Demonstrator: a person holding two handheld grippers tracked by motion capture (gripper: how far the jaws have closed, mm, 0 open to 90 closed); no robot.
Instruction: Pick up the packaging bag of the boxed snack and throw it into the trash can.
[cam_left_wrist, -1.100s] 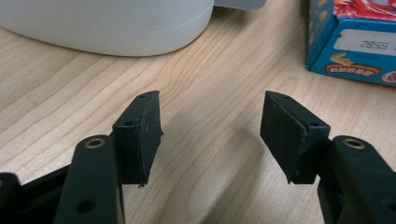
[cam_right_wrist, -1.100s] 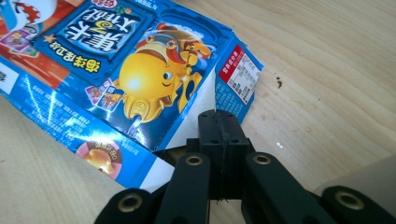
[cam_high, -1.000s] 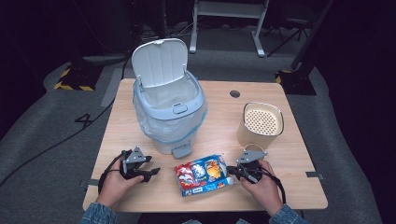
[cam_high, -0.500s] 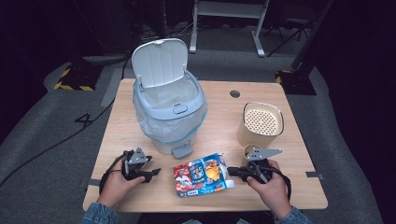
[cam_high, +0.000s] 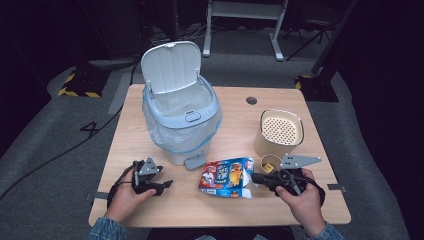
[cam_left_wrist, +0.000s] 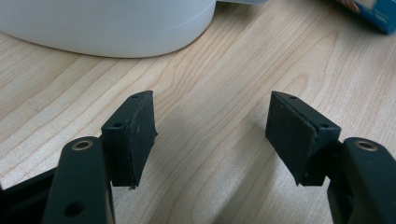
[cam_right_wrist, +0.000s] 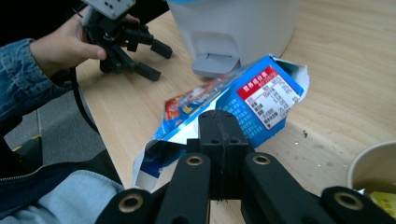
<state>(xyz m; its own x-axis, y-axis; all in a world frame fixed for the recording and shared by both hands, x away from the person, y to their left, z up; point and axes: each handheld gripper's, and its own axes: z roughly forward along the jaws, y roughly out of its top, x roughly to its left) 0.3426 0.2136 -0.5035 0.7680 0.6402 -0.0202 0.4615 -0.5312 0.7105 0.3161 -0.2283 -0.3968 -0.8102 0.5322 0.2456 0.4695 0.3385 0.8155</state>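
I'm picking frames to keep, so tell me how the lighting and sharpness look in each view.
High view: the table is evenly lit, the room around it dark, the picture a bit soft. Left gripper view: wood grain sharp, soft shadows under the left gripper. Right gripper view: the box is bright and readable, the right gripper slightly soft up close.

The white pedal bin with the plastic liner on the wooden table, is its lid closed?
No, in the high view the lid of the white pedal bin stands upright and the lined inside is open to see.
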